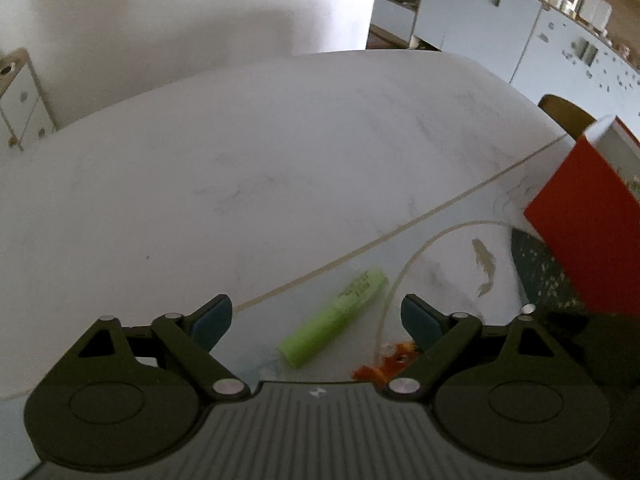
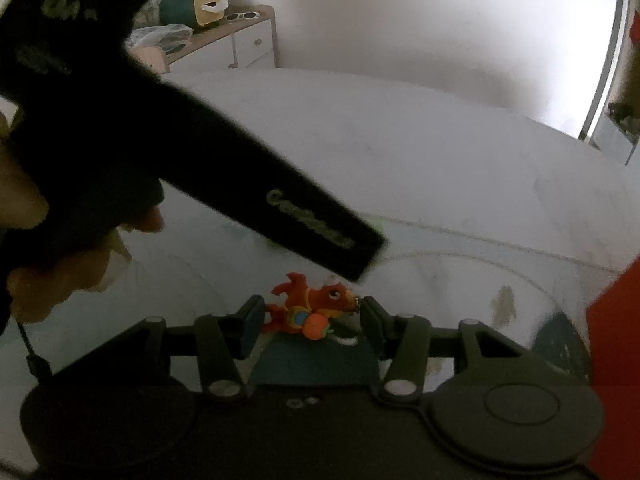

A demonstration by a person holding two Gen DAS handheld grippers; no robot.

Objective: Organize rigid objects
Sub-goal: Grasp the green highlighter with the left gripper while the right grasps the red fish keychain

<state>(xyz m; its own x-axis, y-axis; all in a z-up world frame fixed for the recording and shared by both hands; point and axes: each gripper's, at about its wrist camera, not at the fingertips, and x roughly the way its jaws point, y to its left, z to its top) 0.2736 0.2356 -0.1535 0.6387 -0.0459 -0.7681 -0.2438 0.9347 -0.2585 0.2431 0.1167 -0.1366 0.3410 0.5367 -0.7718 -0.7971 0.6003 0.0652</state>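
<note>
Green tube only in left view, orange toy clear in right

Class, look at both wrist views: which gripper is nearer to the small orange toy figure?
Right. The right gripper has the orange toy figure between its fingers; the left gripper hangs open over the green tube.

- A home, probably a dining area: marble-look table ahead.
- Pale cabinets beyond, right.
- Dresser with tissue box beyond, left.
</note>
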